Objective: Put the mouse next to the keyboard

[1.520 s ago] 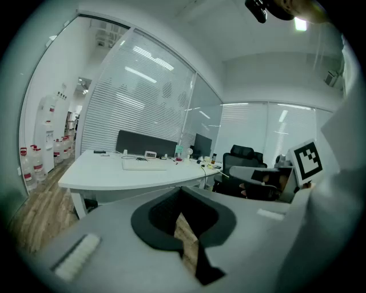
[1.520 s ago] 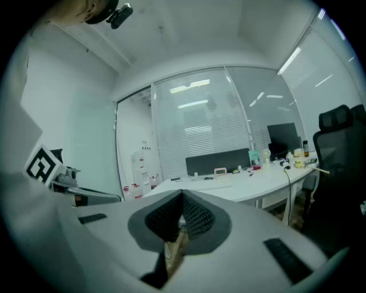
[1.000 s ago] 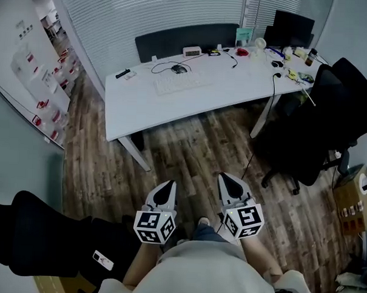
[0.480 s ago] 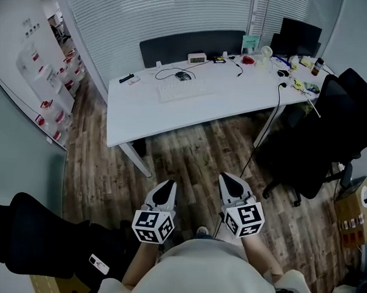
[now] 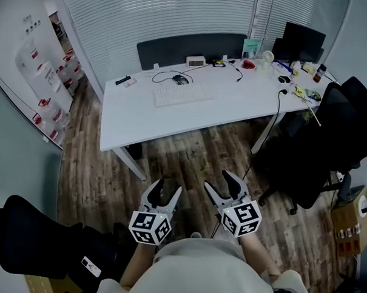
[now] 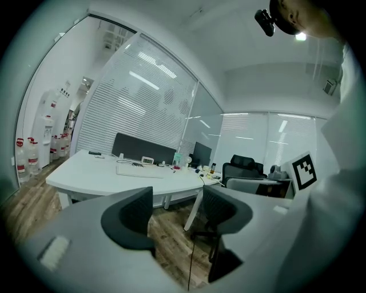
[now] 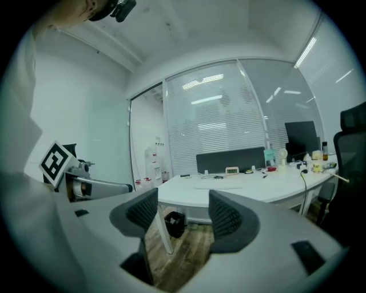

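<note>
Approach stage. Mouse point(image 5: 180, 79), apparently the small dark item, near desk point(image 5: 172, 121) back edge, behind keyboard point(image 5: 183, 95). Left gripper point(image 5: 167, 189), right gripper point(image 5: 221, 183): jaws just opened, spread, empty — well apart from desk. Next: reach mouse.

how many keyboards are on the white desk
1: the white keyboard lies near the middle of the white desk, just this side of the dark mouse. The clutter at the right end could hide another.

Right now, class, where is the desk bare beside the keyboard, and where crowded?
Bare: the desk in front of the keyboard, to its near edge, and right of it. Crowded: behind it lies the mouse; clutter fills the far right end.
</note>
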A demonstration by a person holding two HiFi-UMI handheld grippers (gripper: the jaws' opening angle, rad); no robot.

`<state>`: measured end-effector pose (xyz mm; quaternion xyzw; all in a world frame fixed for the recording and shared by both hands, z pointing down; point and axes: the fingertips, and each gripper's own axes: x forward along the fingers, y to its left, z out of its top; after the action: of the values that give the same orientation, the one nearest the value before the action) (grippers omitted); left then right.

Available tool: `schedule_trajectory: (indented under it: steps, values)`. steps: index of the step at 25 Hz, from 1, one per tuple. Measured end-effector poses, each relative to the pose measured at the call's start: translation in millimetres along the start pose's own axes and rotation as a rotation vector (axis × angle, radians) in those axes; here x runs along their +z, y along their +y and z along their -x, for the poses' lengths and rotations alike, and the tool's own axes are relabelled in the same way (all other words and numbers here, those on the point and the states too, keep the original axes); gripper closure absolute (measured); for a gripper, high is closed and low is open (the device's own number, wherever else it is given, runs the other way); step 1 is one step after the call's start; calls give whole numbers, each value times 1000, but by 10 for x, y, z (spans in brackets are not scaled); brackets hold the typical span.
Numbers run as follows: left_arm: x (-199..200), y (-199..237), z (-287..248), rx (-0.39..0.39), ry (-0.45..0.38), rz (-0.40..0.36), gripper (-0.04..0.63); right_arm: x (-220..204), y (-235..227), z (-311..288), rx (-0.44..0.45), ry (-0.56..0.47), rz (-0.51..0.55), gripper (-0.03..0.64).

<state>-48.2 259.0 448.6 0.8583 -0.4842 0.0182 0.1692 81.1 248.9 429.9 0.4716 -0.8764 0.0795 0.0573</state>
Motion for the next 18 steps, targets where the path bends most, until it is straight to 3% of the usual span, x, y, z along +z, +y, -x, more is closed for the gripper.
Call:
schedule_trajectory:
  steps: [6, 18]
  values:
    - [18, 18, -142, 14, -9, -6, 269, -23, -153, -96, 8, -1, -20, 253]
    - [82, 209, -224, 73, -33, 27, 261, -54, -302, -291, 0, -3, -47, 245]
